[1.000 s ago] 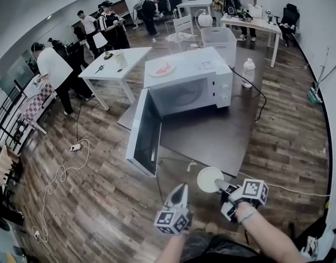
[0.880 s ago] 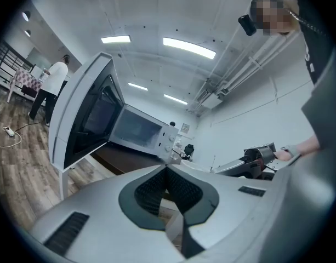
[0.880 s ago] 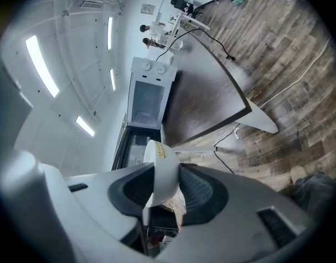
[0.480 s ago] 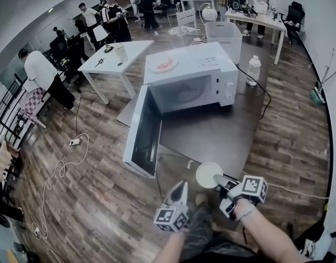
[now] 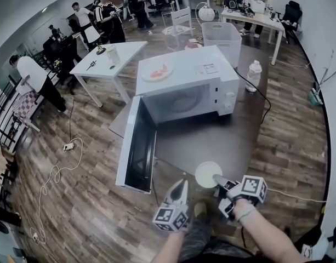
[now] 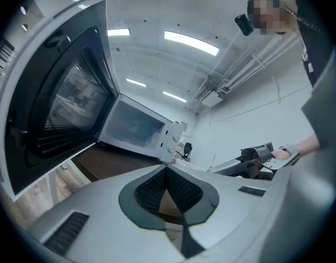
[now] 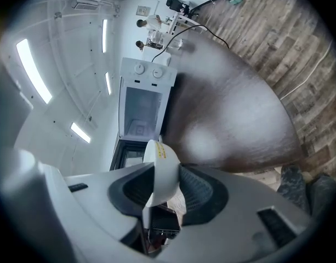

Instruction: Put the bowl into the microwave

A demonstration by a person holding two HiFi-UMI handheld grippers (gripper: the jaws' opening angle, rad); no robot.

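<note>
Overhead (head view): the microwave [image 5: 184, 86] looms larger and nearer than a second ago, so the carrier has closed in on it. Its door [image 5: 136, 147] hangs fully open at the left and the cavity is exposed. The bowl [image 5: 208, 174] is still outside, near the front edge of the dark table [image 5: 211, 141], carried by the right claw [image 5: 218, 179]. The approach looks nearly complete and insertion is judged the remaining step. The left claw [image 5: 180, 188] rides just beside the right one.

Count: one microwave, one door, one bowl, two claws, one plate [image 5: 157, 72] on the microwave's top, and one bottle [image 5: 254, 74] beyond its right side.

Left gripper view: the jaws are pressed together with nothing between them. The open door stands at the left and the cavity lies ahead.

Right gripper view: the jaws pinch the white bowl by its rim, held edge-on. The open cavity lies straight ahead across bare table.
</note>
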